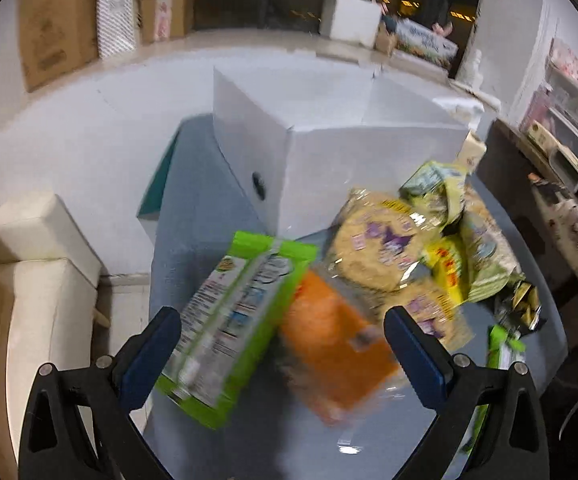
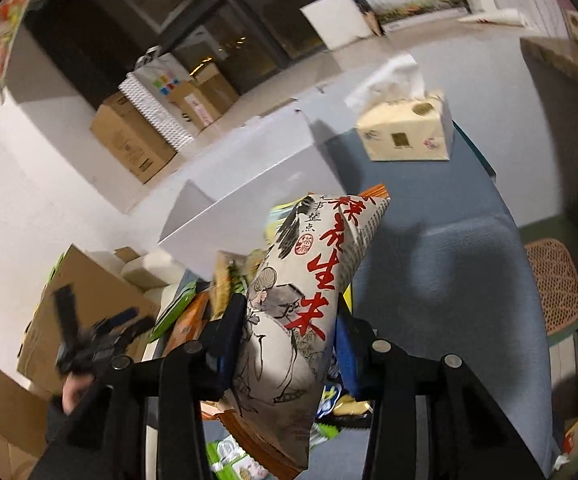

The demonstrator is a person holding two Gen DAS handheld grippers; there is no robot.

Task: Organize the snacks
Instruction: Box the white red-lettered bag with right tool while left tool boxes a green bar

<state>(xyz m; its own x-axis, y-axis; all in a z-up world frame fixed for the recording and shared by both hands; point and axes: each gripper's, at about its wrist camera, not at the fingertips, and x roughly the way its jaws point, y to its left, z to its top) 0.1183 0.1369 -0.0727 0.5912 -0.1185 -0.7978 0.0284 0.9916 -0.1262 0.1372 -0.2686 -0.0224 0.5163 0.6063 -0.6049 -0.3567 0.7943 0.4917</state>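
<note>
Right gripper (image 2: 289, 344) clamped on white snack bag (image 2: 305, 300) with red characters, held above the snack pile. Left gripper (image 1: 281, 344) jaws apart over green box (image 1: 229, 320) and orange packet (image 1: 329, 344) on grey tabletop (image 1: 193, 216). White box (image 1: 329, 168) behind; tissue box (image 2: 405, 132) beyond.

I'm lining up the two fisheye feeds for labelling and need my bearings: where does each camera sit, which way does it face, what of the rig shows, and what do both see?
Left wrist: rides the left gripper, facing forward and down over the snack pile, green box and orange packet between its open blue-padded fingers.
Right wrist: rides the right gripper, facing forward over the blue table; its fingers clamp a white peanut bag.
Shared: white box, green box, orange packet, blue table.
</note>
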